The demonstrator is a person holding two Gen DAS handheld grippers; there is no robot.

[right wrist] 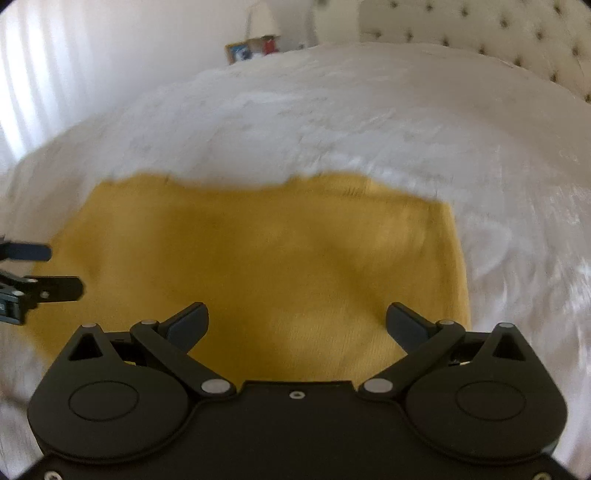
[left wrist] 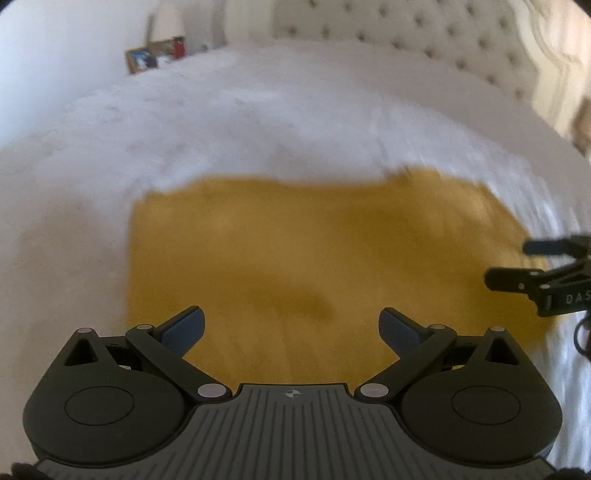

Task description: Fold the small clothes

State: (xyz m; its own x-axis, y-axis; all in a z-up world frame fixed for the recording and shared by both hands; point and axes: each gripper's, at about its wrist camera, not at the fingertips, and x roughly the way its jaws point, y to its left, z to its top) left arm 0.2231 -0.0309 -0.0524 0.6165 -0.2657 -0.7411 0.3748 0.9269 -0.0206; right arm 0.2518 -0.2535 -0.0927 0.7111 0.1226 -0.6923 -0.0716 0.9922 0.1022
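Mustard cloth point(left wrist: 317, 254) lies flat, long axis crosswise — left tool point(left wrist: 291, 326), right tool point(right wrist: 295, 325) gaping, empty.

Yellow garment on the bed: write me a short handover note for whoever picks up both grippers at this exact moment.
Left gripper: open, nothing between its fingers, above the near part of the yellow garment.
Right gripper: open and empty too, over the garment's right half; its fingers also show at the right edge of the left wrist view.
Garment: lies flat as a rough rectangle on the white bedspread, headboard beyond it. The frames are blurred, so layers cannot be counted.
Done: garment spread or partly folded, cannot tell which.
Left: probably grip the near edge with both grippers and fold it away.
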